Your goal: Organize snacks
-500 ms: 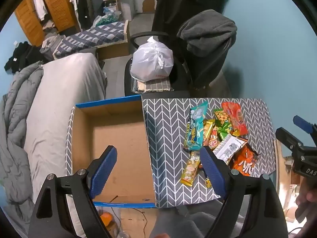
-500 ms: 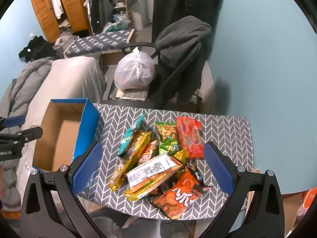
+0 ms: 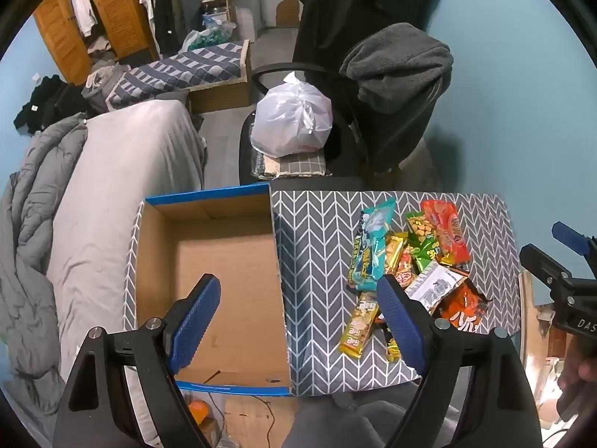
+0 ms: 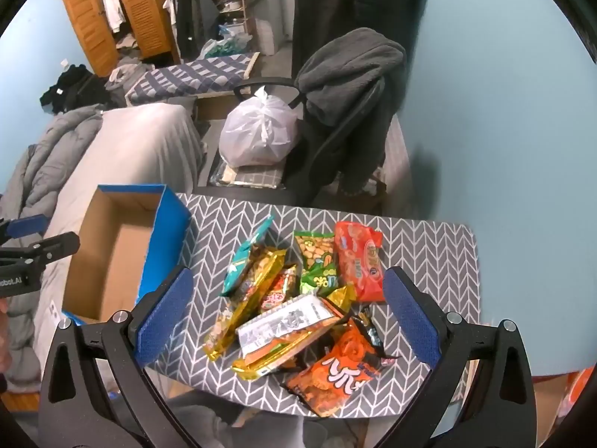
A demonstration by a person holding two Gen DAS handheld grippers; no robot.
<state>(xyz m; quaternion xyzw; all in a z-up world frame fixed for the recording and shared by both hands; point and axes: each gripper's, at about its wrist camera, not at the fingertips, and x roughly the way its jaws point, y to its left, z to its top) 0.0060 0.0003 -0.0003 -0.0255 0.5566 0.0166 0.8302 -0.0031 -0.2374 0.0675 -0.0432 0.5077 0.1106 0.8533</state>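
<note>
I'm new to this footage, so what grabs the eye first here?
A bright pile of snack packets lies on the chevron-patterned table, framed by the open right gripper. To its left stands an empty blue-edged cardboard box, under the open left gripper.

Both claws tilt steeply downward, held apart side by side. The left claw (image 3: pixel 294 313) gapes wide with nothing between its pads; the right claw (image 4: pixel 285 315) likewise, empty.

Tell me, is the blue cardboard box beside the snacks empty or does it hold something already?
Empty. The blue cardboard box shows only its bare brown floor in the left wrist view; all snack packets lie outside on the grey patterned cloth.
</note>
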